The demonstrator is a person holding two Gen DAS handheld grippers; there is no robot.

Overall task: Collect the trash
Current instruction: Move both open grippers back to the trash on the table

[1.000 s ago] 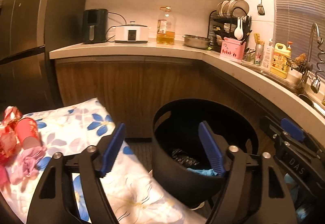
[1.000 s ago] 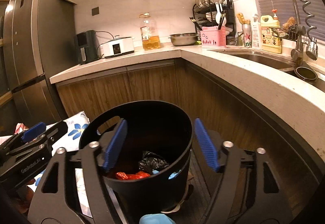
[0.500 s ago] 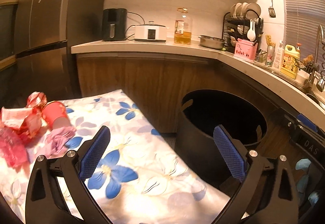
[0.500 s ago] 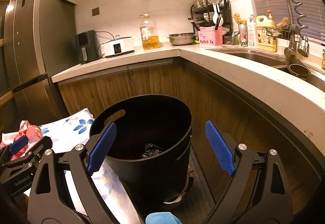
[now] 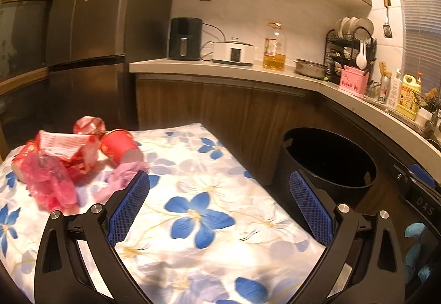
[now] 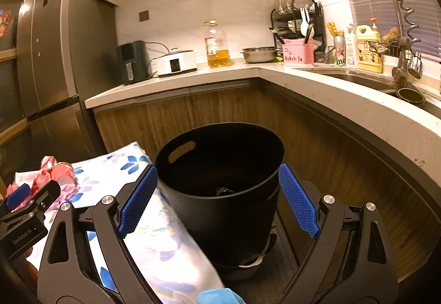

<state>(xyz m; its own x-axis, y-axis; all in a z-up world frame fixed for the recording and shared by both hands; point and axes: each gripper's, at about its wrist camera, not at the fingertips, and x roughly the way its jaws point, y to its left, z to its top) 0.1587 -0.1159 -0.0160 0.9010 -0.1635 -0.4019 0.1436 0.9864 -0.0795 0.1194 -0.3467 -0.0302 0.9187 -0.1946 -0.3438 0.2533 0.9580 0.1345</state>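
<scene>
The left gripper (image 5: 219, 204) is released: its two blue pads stand wide apart with nothing between them, above the flower-print cloth (image 5: 198, 210). The right gripper (image 6: 217, 202) is likewise released and empty, its pads flanking the line of sight to the black trash bin (image 6: 226, 185) without touching it.

Left wrist view:
- The trash pile lies ahead and to the left of the left gripper, on the cloth. It consists of a red paper cup (image 5: 120, 145) on its side, a crumpled red-and-white wrapper (image 5: 66, 147), a pink plastic bag (image 5: 48, 182) and a pale pink crumpled piece (image 5: 124, 177).
- The pale pink piece lies just beyond the tip of the left pad (image 5: 129, 204); whether they touch cannot be told.
- The bin (image 5: 328, 163) stands ahead and to the right of this gripper, beside the cloth's edge. Only its dark mouth shows; the contents are not visible.
- Part of the right gripper's body enters at the far right edge.

Right wrist view:
- The bin stands directly ahead of the right gripper, on the floor against the wooden cabinet front (image 6: 330, 155). Its handle slot and outer wall are visible, and a small dark item shows deep inside.
- The trash pile appears only partly, far left, behind the left gripper's body (image 6: 27, 210).
- The sink (image 6: 366, 80) and faucet (image 6: 399, 28) on the countertop (image 6: 344, 105) appear ahead and to the right.
- A blue glove (image 6: 217, 297) shows at the bottom edge, under the gripper.
</scene>
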